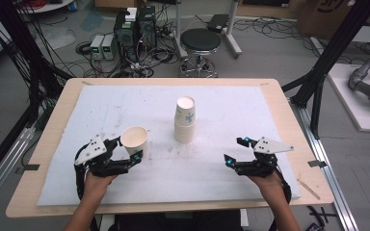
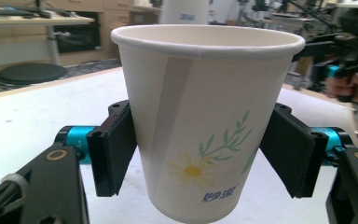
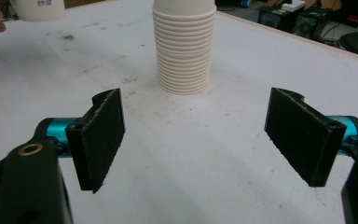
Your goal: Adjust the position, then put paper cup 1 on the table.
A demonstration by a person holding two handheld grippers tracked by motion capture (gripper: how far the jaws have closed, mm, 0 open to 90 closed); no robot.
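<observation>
Left hand-held gripper (image 1: pixel 131 150) grasps a single paper cup (image 1: pixel 134 139) by its side walls, upright, held off the surface (image 1: pixel 67 183) at the left; in the left gripper view both pads bear on the cup (image 2: pixel 200 121) about mid-height. The cup stack (image 1: pixel 185 120) stands upright at centre, well apart from the held cup. Right hand-held gripper (image 1: pixel 237 150) is released, jaws wide and empty, facing the stack (image 3: pixel 184 46). Judgement: the thin wall will buckle under pressure, so the grip should stay light and the cup level. The free gripper should take the stack low and steady it before any cup is drawn.
</observation>
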